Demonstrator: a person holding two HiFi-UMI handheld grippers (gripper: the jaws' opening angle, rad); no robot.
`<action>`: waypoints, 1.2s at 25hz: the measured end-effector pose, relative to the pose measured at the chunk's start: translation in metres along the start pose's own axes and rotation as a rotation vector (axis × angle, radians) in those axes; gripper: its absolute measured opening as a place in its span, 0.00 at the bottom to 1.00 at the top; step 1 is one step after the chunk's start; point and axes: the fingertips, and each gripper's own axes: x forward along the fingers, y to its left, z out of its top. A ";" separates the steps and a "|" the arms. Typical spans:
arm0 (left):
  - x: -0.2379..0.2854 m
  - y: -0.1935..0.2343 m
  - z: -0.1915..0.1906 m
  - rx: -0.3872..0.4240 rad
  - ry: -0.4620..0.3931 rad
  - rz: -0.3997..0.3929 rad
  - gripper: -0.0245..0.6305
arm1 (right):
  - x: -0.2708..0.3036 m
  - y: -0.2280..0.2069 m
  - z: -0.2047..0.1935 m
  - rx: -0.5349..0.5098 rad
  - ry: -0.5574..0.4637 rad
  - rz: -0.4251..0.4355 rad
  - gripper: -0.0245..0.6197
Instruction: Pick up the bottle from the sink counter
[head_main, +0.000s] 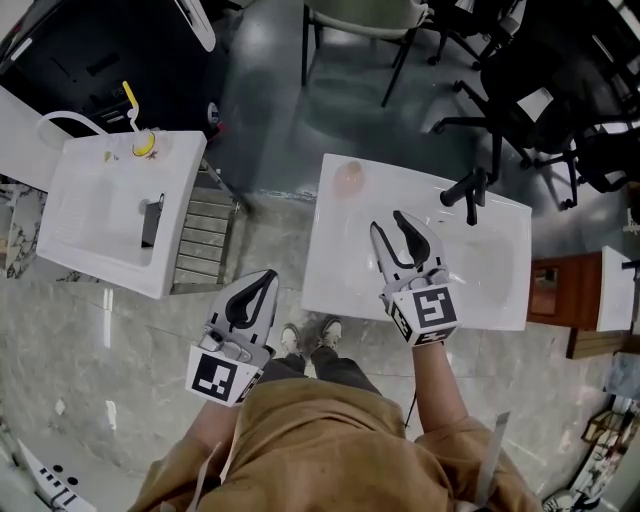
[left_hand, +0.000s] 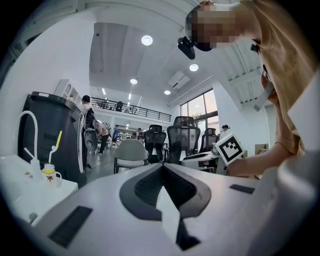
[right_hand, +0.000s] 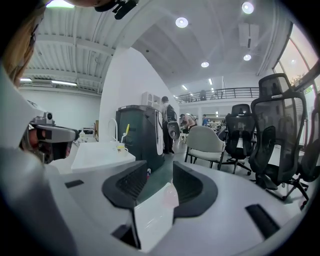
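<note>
Black faucet appears only in head view, near right gripper.

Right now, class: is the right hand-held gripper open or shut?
The right hand-held gripper is open: its dark pads stand apart in the right gripper view, the sink counter showing through the gap; nothing gripped.
</note>
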 end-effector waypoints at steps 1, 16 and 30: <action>0.001 0.001 0.000 0.002 0.000 0.002 0.04 | 0.003 -0.002 -0.002 -0.001 0.003 0.001 0.27; 0.026 0.008 -0.006 0.006 0.003 0.024 0.04 | 0.059 -0.022 -0.035 -0.025 0.029 0.007 0.32; 0.032 0.013 -0.037 -0.014 0.084 0.060 0.04 | 0.108 -0.038 -0.078 -0.026 0.086 0.016 0.40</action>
